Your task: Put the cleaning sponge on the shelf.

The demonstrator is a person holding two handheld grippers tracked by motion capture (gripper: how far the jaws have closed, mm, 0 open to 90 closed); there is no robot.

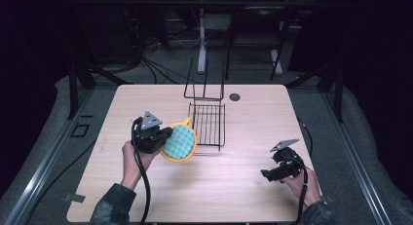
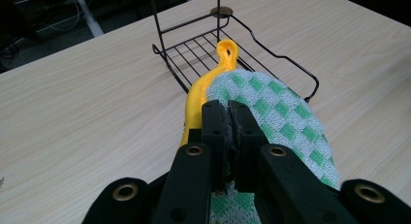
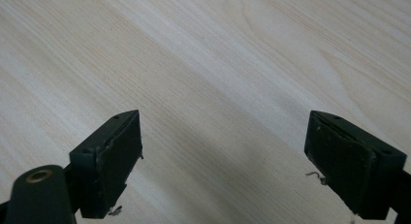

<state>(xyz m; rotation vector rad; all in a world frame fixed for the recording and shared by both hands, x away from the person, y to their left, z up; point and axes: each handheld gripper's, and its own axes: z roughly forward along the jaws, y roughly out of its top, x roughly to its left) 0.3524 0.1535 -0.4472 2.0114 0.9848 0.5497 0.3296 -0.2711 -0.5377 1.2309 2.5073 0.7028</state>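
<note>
A round pot holder (image 1: 179,142) with green-and-white checks and a yellow rim hangs tilted just above the table, its yellow loop (image 2: 227,51) pointing at the wire rack (image 1: 208,122). My left gripper (image 1: 164,135) is shut on the pot holder's (image 2: 276,117) near edge; in the left gripper view the jaws pinch the cloth next to the yellow rim. The rack (image 2: 208,47) is black wire with a low basket and tall uprights, standing mid-table just right of the pot holder. My right gripper (image 1: 267,174) rests low at the front right, open, with bare wood between its pads (image 3: 112,161).
A small dark round cap (image 1: 234,97) sits in the tabletop behind the rack. The wooden table (image 1: 243,196) has open surface in front and on both sides. Cables trail from both grippers toward the front edge. Dark floor and a desk frame lie beyond.
</note>
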